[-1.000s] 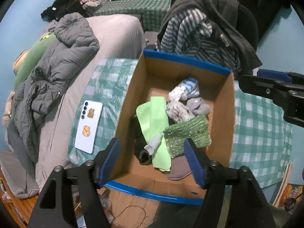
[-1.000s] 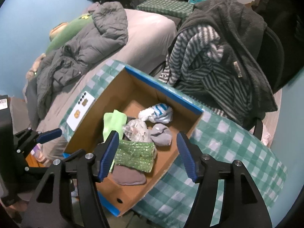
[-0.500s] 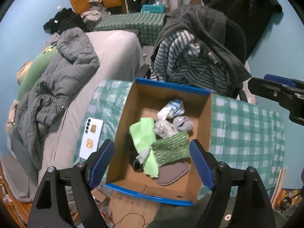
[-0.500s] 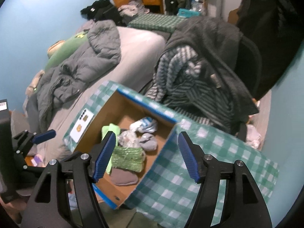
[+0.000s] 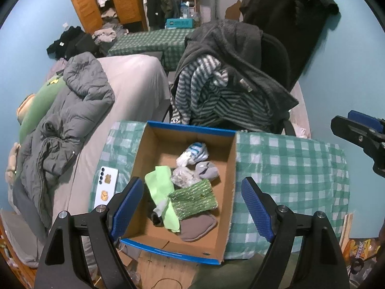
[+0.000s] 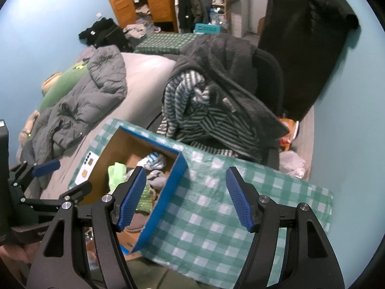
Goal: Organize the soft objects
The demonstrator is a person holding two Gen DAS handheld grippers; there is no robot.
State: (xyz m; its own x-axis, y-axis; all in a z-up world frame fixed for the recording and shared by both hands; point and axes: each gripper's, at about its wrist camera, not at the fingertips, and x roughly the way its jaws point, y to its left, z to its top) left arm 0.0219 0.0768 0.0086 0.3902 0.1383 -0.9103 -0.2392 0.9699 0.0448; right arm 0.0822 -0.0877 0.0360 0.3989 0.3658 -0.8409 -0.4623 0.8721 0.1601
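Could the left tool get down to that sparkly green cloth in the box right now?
Probably yes. The left tool is open and empty, right above the open-topped cardboard box, and the sparkly green cloth lies on top of the pile with nothing over it.

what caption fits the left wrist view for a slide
Open left tongs hover empty above a cardboard box of soft items on a green checked cloth.

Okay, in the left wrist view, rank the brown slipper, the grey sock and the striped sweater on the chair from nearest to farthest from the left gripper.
1. Brown slipper, box's near end, between the jaws.
2. Grey sock, mid-box.
3. Striped sweater, on the chair behind the box.
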